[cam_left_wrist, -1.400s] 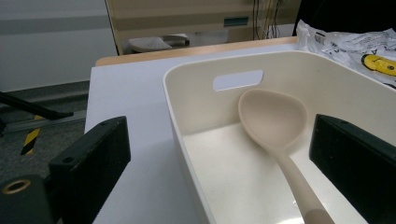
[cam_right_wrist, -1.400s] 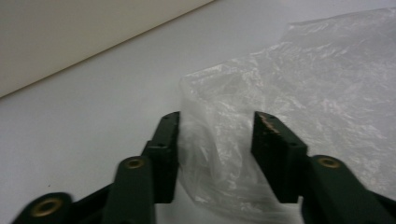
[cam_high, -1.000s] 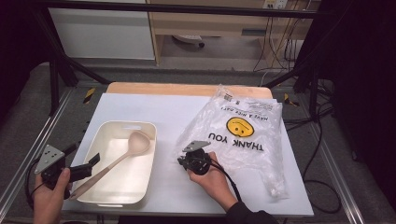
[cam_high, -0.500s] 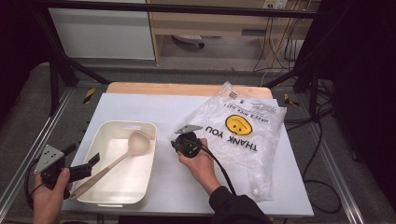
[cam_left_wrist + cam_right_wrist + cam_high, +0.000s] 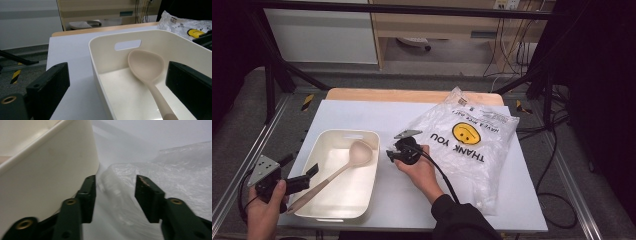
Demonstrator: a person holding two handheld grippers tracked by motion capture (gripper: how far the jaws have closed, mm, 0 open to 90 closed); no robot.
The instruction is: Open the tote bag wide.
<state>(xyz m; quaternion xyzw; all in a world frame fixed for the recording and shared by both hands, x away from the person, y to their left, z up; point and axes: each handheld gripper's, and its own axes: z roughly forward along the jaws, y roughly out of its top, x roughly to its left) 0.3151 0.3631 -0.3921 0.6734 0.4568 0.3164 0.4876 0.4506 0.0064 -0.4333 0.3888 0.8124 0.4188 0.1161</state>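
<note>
Right gripper (image 5: 393, 154) fingers apart around the plastic bag (image 5: 472, 145) edge beside the tub (image 5: 362, 192); left gripper (image 5: 304, 178) fingers apart

The person's left hand (image 5: 264, 205) is coming in from the bottom left corner of the high view, gripping the left gripper (image 5: 309, 174) with its grey three-cornered plate sitting behind the jaws. That gripper is pointing forward and to the right, and its jaws are standing wide apart, as the left gripper view (image 5: 117, 87) shows. The right forearm, in a dark sleeve, is reaching in from the bottom centre, with the right hand (image 5: 419, 170) wrapped around the right gripper (image 5: 391, 154). That gripper is pointing to the left, its cable trailing back along the arm. In the right gripper view (image 5: 115, 195) its jaws are standing parted, with a clear gap between them.
</note>
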